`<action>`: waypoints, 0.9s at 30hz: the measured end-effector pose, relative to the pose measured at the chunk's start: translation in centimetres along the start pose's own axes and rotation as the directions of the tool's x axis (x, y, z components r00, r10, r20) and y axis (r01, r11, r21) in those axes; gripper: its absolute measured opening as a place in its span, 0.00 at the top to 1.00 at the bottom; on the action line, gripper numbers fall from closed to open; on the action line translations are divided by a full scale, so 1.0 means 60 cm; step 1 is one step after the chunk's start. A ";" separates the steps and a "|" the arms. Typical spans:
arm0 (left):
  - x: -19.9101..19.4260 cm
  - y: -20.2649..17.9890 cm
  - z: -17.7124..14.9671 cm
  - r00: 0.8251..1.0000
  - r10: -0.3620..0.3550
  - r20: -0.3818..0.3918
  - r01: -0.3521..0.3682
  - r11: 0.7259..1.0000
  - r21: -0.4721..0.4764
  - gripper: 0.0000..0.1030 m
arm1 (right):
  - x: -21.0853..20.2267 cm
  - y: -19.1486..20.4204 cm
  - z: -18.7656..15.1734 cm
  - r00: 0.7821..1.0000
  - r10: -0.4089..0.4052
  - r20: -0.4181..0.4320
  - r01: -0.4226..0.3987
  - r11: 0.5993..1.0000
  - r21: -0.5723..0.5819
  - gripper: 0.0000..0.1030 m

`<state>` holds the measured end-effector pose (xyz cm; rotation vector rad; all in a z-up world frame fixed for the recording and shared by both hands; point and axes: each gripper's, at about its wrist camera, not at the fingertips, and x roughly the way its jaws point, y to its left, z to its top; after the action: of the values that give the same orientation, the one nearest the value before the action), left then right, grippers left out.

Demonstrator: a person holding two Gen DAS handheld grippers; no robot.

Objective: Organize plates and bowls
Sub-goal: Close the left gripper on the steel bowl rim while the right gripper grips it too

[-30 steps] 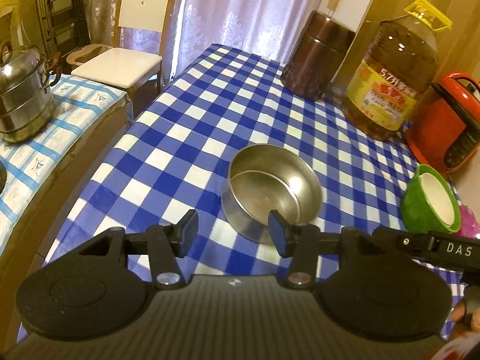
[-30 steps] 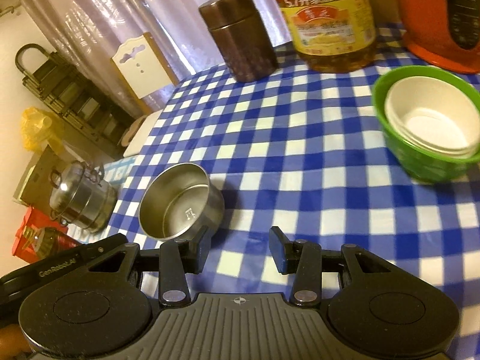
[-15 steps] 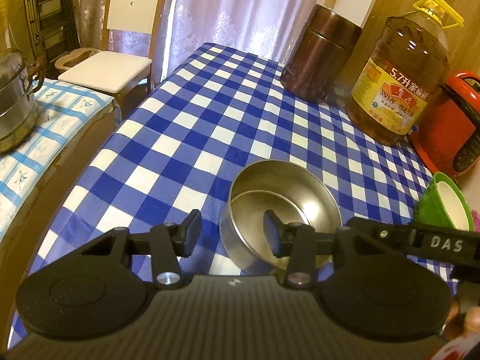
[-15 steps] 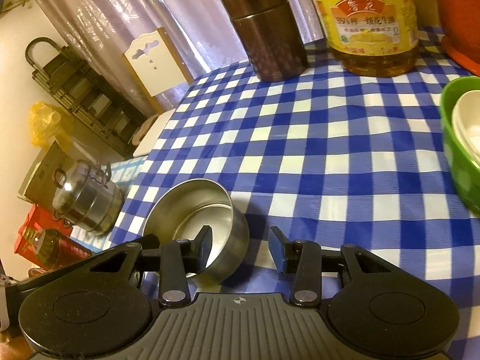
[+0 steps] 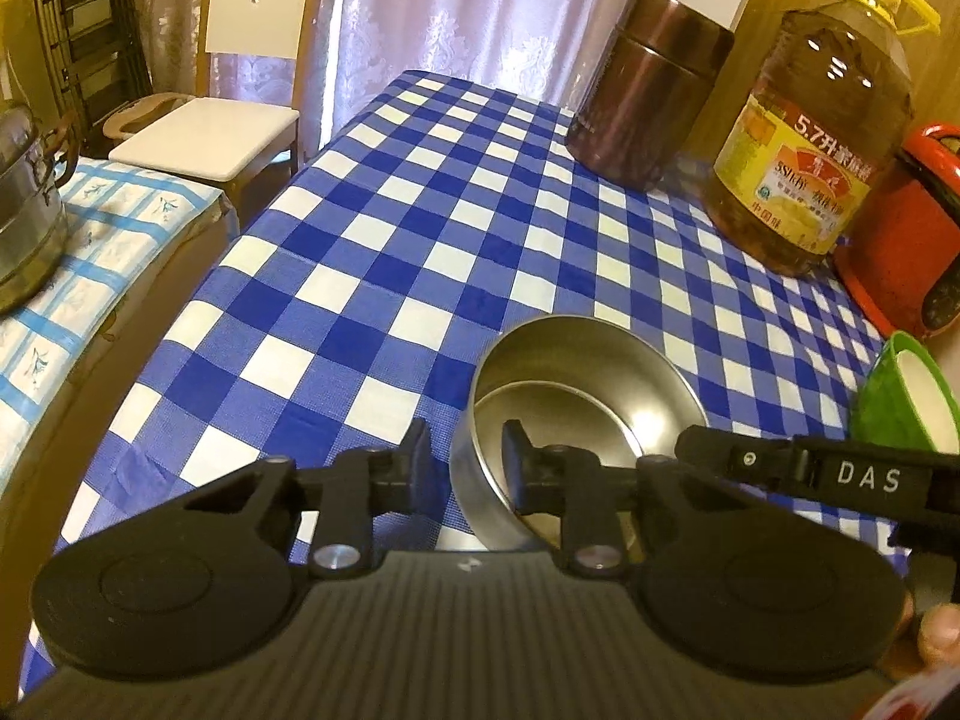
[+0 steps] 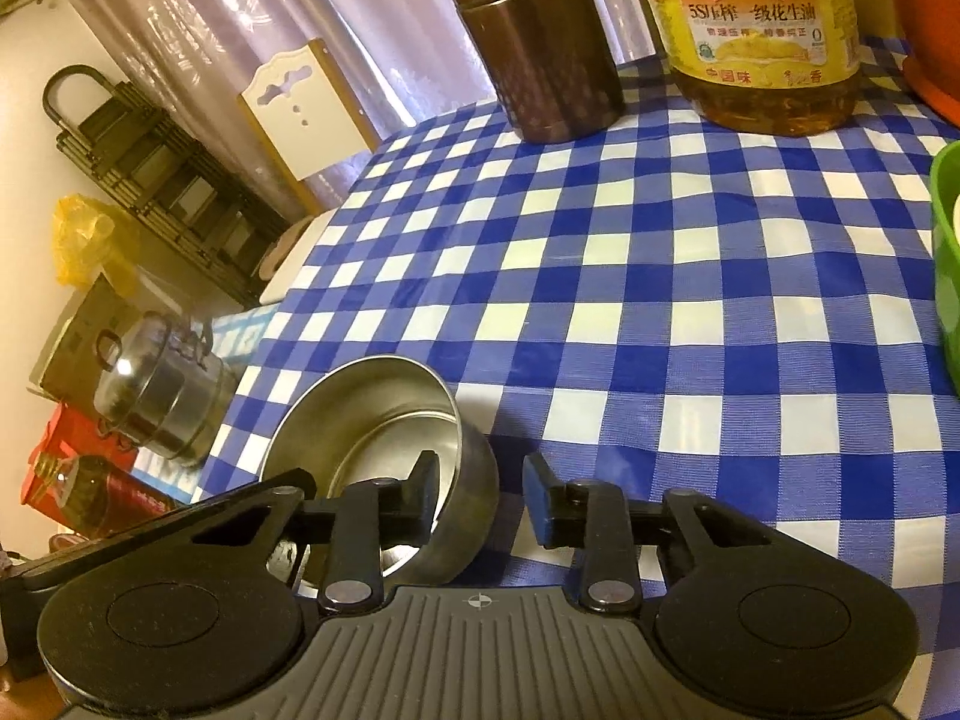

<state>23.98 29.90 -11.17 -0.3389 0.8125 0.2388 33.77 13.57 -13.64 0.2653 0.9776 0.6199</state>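
Note:
A steel bowl point(image 5: 576, 396) sits on the blue-checked table point(image 5: 420, 228), near its front edge. My left gripper point(image 5: 468, 456) straddles the bowl's left wall, one finger inside and one outside. Its jaws are closing, with a small gap still showing at the outer pad. My right gripper point(image 6: 480, 486) straddles the opposite wall of the same steel bowl point(image 6: 372, 414), and its jaws are closing too, the outer pad standing clear of the metal. A green bowl point(image 5: 888, 402) holding a white bowl stands at the right edge.
At the back of the table stand a brown canister point(image 5: 648, 90), a big oil bottle point(image 5: 816, 138) and a red cooker point(image 5: 906, 228). Left of the table are a side table with a steel steamer pot point(image 5: 24, 210) and a white chair point(image 5: 210, 138).
Both grippers came forward and down onto the steel bowl. Their jaws narrowed, and each now has a wall of the bowl between its fingers.

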 end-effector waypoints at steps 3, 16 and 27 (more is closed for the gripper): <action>0.002 -0.003 -0.001 1.000 0.002 -0.005 -0.002 1.000 0.010 0.83 | 0.003 0.003 -0.001 1.000 -0.003 -0.002 0.003 1.000 0.004 0.76; -0.008 -0.022 -0.012 1.000 0.007 -0.026 -0.006 0.999 0.034 0.91 | -0.005 0.006 -0.006 1.000 0.006 -0.013 -0.006 1.000 0.003 0.92; -0.055 -0.086 -0.053 0.998 -0.036 -0.052 0.040 0.997 0.069 0.91 | -0.069 -0.044 -0.043 1.000 -0.015 -0.014 0.015 1.000 0.019 0.95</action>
<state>21.39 23.67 -9.71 -0.2958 0.8617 0.1663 30.89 8.83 -13.43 0.2703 0.9984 0.5999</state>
